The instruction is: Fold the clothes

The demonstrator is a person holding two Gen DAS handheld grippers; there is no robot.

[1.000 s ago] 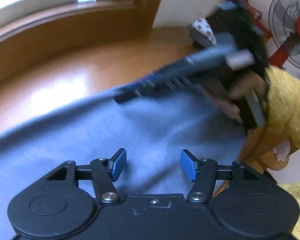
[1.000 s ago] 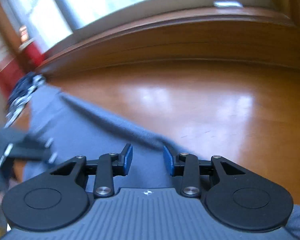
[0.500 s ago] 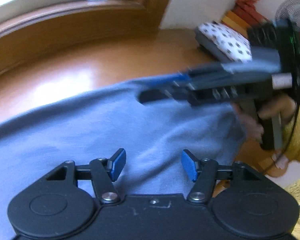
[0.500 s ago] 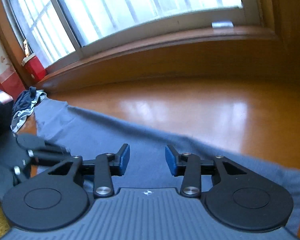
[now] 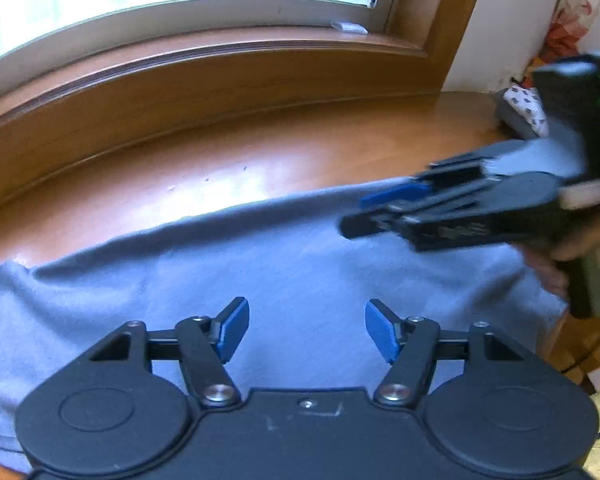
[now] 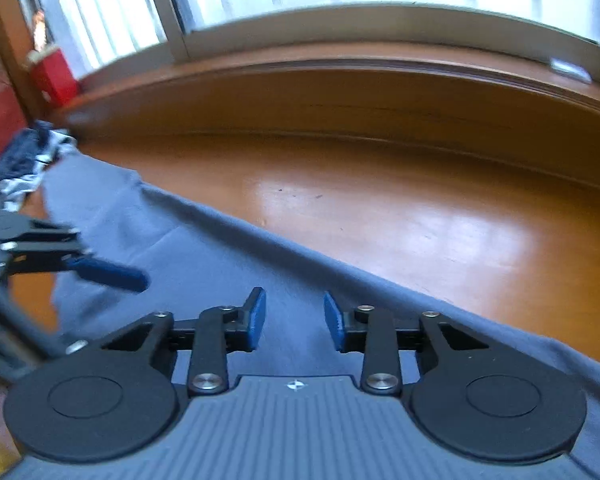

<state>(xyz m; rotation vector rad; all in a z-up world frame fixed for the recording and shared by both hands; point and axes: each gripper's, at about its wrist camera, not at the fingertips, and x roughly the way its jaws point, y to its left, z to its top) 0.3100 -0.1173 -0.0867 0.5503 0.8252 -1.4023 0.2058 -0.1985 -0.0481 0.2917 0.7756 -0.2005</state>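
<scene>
Left wrist view: the left gripper (image 5: 306,330), fingers spread, hovers over the blue-grey garment (image 5: 260,264), which lies flat with its long axis along the wooden floor's (image 5: 220,168) near edge. Right wrist view: the right gripper (image 6: 294,320), fingers parted and empty, above the garment (image 6: 204,248).

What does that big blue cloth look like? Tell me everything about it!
The blue cloth is a soft, plain grey-blue garment, like jersey. It lies spread nearly flat on the shiny wooden surface below the window, with small wrinkles and a long, slightly rolled far edge. The left tool and right tool are both open above it, gripping nothing. Whether they touch the fabric cannot be told. A darker crumpled bundle sits beyond one end.
</scene>
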